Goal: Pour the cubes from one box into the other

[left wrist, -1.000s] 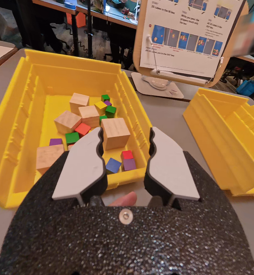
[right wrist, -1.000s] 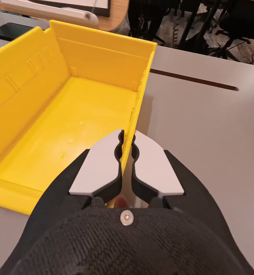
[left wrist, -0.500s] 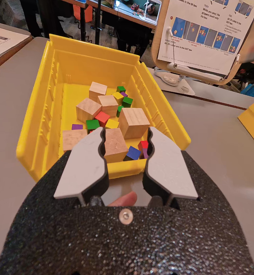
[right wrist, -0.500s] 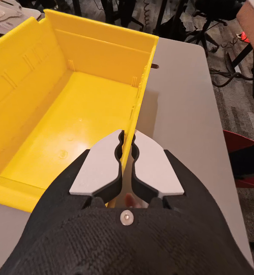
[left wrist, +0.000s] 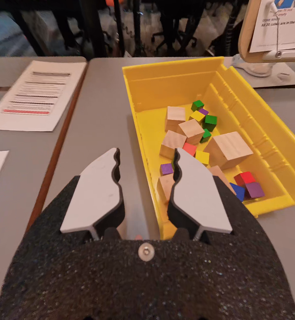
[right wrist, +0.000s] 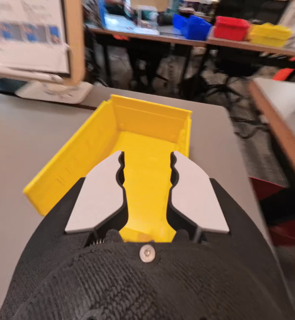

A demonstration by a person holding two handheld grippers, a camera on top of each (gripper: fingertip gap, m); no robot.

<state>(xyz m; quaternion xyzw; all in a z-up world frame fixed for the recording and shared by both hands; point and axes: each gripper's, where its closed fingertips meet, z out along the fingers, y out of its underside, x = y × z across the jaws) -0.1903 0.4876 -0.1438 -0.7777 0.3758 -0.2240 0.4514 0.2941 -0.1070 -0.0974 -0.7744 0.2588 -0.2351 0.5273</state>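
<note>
Left tool [left wrist: 146, 156] astride cube box [left wrist: 160, 81] wall, spread

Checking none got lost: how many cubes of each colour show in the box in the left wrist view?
Wooden: 6
Green: 3
Purple: 3
Yellow: 2
Red: 2
Blue: 1
Total: 17 visible; the left gripper may hide more.

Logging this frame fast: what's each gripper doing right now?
Left gripper: open, holding nothing, straddling the left wall of the cube-filled box.
Right gripper: open, holding nothing, over the empty box.
</note>
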